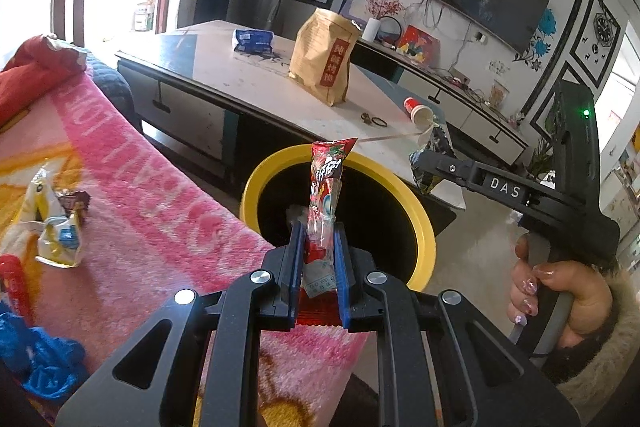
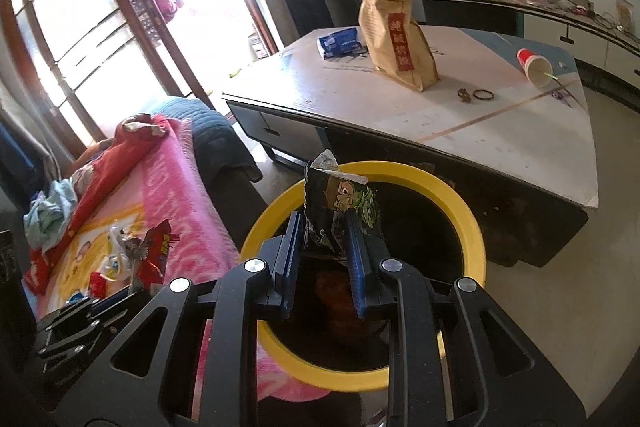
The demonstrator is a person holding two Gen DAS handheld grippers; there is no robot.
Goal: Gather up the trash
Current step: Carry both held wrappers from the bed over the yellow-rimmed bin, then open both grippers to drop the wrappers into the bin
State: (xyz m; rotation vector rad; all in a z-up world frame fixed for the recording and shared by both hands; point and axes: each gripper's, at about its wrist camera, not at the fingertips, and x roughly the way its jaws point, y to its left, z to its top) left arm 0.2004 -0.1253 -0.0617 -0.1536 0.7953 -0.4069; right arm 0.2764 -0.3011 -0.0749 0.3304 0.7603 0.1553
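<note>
A yellow-rimmed black bin (image 1: 416,211) (image 2: 468,223) stands on the floor between the sofa and the low table. My left gripper (image 1: 318,231) is shut on a long red snack wrapper (image 1: 326,175) that sticks up over the bin's near rim. My right gripper (image 2: 326,219) is shut on a crumpled dark snack bag (image 2: 340,199) with a cartoon face, held above the bin's opening. In the left wrist view the right gripper (image 1: 418,163) reaches in from the right, held by a hand (image 1: 560,287). More wrappers (image 1: 56,223) (image 2: 136,255) lie on the pink blanket.
A low white table (image 1: 256,79) (image 2: 500,115) behind the bin carries a brown paper bag (image 1: 326,59) (image 2: 398,39), a blue packet (image 1: 252,41) (image 2: 340,43), a tipped red paper cup (image 1: 418,111) (image 2: 534,63) and hair ties (image 2: 482,94). The sofa's pink blanket (image 1: 160,195) borders the bin on the left.
</note>
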